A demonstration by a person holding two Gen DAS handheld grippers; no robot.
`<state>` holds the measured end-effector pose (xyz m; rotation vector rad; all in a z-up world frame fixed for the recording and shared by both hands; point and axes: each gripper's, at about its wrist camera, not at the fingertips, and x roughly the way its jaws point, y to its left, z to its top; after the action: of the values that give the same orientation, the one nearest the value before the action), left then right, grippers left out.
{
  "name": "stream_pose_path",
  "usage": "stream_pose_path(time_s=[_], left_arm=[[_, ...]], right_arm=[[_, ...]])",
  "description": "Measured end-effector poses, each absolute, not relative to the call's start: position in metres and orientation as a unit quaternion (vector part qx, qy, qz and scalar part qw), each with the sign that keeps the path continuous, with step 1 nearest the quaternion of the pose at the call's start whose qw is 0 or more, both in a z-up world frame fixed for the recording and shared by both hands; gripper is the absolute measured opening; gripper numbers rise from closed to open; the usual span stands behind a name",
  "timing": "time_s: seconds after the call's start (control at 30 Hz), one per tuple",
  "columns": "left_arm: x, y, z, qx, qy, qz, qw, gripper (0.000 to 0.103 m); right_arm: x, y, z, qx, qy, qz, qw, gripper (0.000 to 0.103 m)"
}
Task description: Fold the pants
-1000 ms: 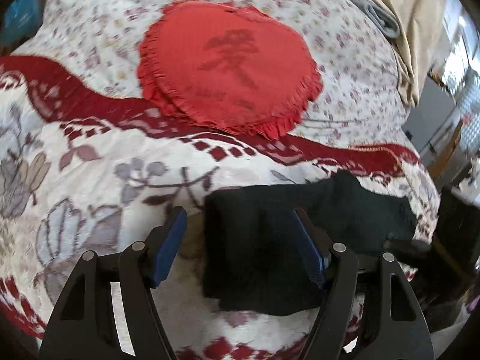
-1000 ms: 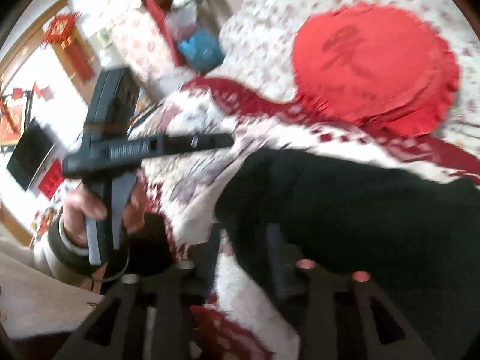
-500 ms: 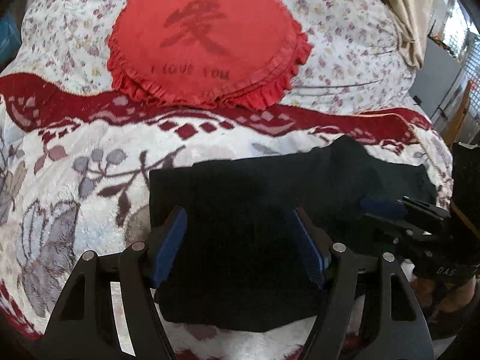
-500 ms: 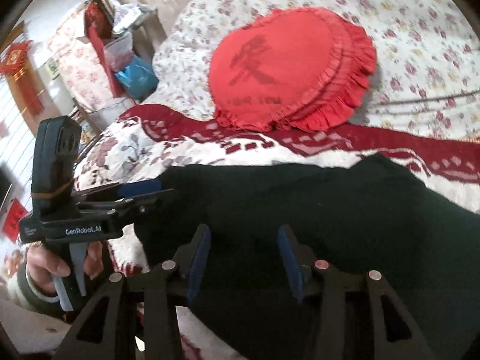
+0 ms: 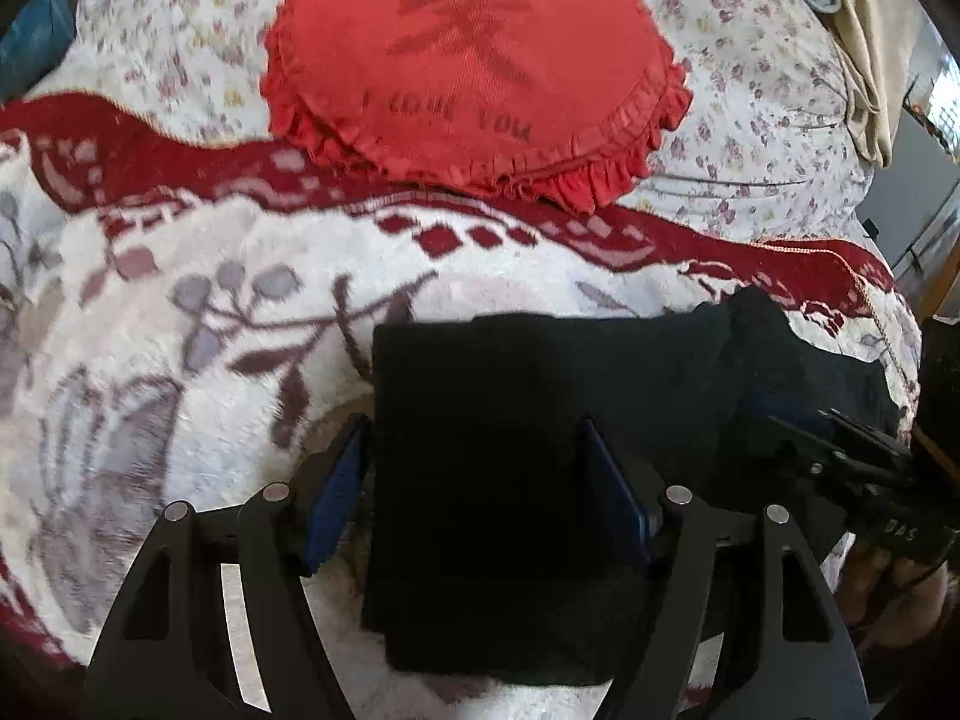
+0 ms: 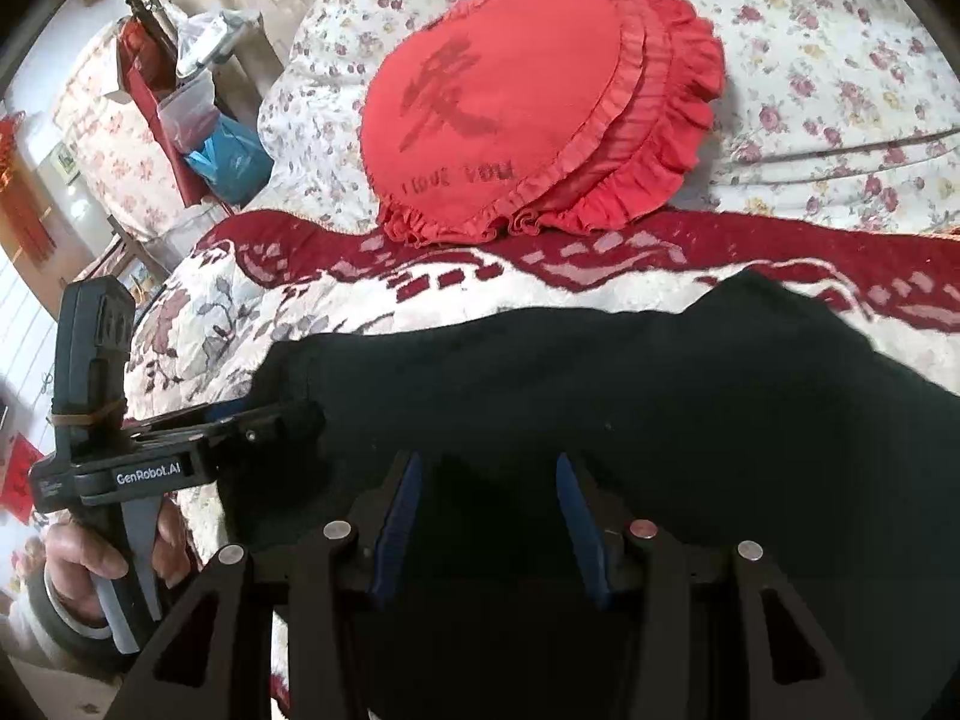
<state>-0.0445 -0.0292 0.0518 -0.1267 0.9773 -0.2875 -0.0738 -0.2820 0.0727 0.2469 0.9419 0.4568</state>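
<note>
Both tongs hover over black pants [image 5: 510,438] folded on a bed. The left tongs [image 5: 474,492] stand wide, blue pads straddling the folded end without pressing it. The right tongs [image 6: 486,516] are partly open above the dark cloth; whether they touch it is hard to judge. Beneath lies a red-and-white floral blanket [image 5: 180,312]; beyond, a red heart-shaped cushion [image 6: 510,102] rests on a flowered quilt [image 6: 840,60].
</note>
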Motion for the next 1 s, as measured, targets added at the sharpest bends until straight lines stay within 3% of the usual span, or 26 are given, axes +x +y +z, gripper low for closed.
stream_pose_path(time_s=[0.3, 1.0], left_arm=[[-0.062, -0.047, 0.090, -0.060, 0.430, -0.174, 0.884, 0.072], [-0.053, -0.138, 0.052, -0.008, 0.478, -0.200, 0.855, 0.072]], right_arm=[[-0.127, -0.332, 0.073, 0.096, 0.456, 0.168, 0.869, 0.050], [-0.164, -0.428, 0.061, 0.142, 0.459, 0.074, 0.874, 0.050]])
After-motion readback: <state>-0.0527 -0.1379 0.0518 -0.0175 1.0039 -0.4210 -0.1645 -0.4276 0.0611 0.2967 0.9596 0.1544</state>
